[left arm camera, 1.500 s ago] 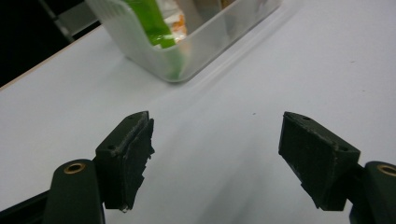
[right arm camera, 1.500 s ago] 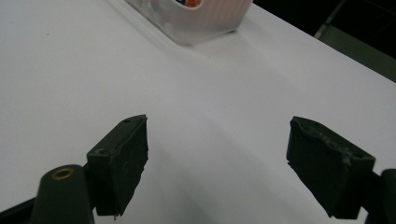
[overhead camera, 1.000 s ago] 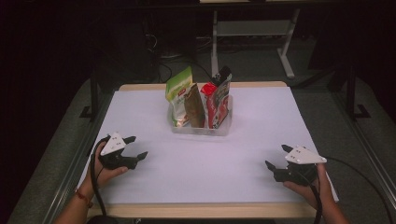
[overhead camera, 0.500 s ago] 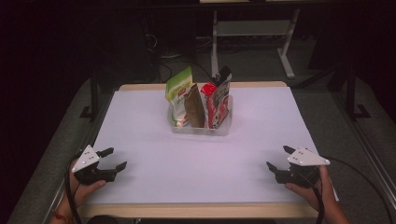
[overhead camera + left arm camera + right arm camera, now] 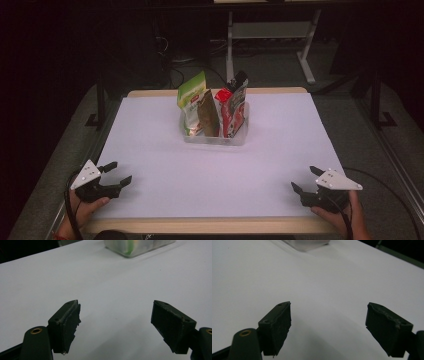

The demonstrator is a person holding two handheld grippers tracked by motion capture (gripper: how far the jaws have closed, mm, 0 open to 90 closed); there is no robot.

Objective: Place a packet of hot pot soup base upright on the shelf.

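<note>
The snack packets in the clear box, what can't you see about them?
- High view: the words on the green packet, brown packet and red packet are too small to read.
- High view: their bottoms blur behind the clear box wall.
- Left gripper view: the top edge cuts off the box, leaving a blurry green patch.
- Right gripper view: only a blurred corner of it.
</note>
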